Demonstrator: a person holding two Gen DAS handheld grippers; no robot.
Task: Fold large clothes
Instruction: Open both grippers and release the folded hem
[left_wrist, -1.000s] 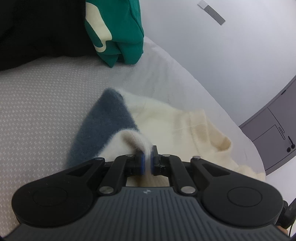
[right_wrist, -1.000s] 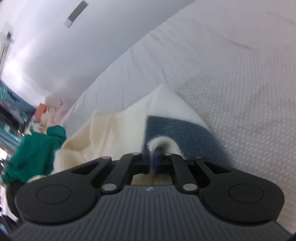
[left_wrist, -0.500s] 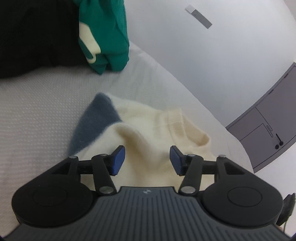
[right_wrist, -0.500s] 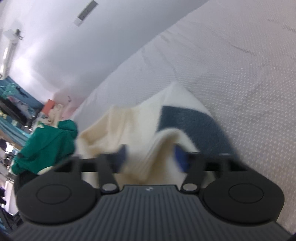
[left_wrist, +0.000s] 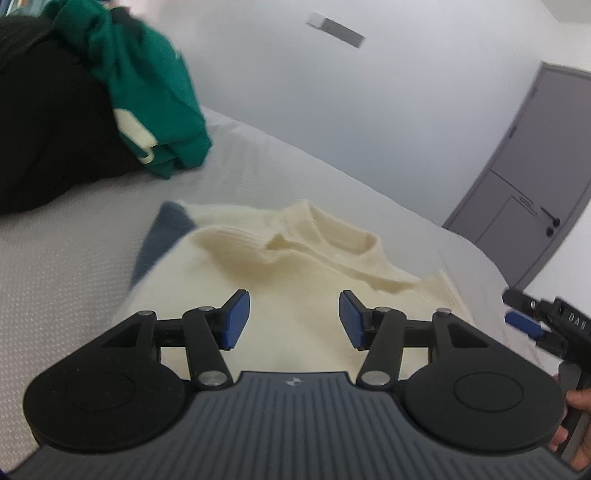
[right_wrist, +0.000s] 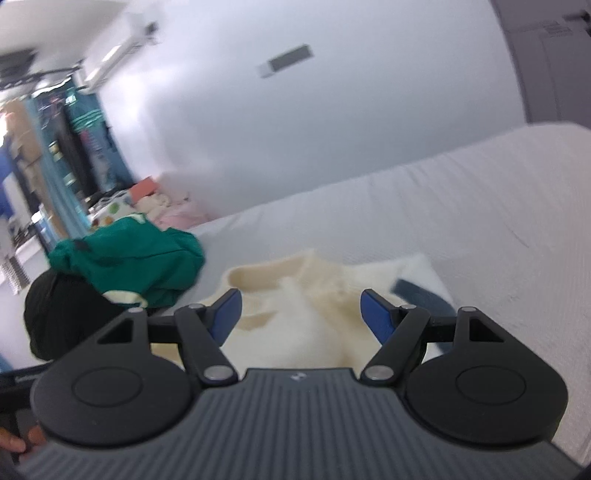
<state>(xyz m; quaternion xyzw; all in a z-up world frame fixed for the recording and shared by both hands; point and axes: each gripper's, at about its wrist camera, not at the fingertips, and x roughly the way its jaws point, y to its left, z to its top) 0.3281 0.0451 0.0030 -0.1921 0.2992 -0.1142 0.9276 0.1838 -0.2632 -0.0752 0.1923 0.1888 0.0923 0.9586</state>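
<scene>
White bed (left_wrist: 74, 266) carries the folded cream sweater (left_wrist: 295, 273) at its middle; green garment (left_wrist: 155, 107) lies at ten o'clock. Left gripper (left_wrist: 294, 319) and right gripper (right_wrist: 301, 319) hover apart, empty.

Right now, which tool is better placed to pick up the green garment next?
Left, probably. The left tool, open and empty, has the green garment on its own side; the right tool would cross the cream sweater.

A big white bed with a bumpy cover (left_wrist: 92, 266) fills the near part of the room. Behind it stands a plain white wall (left_wrist: 369, 110). A grey door with a dark handle (left_wrist: 535, 184) is far on the right.
</scene>
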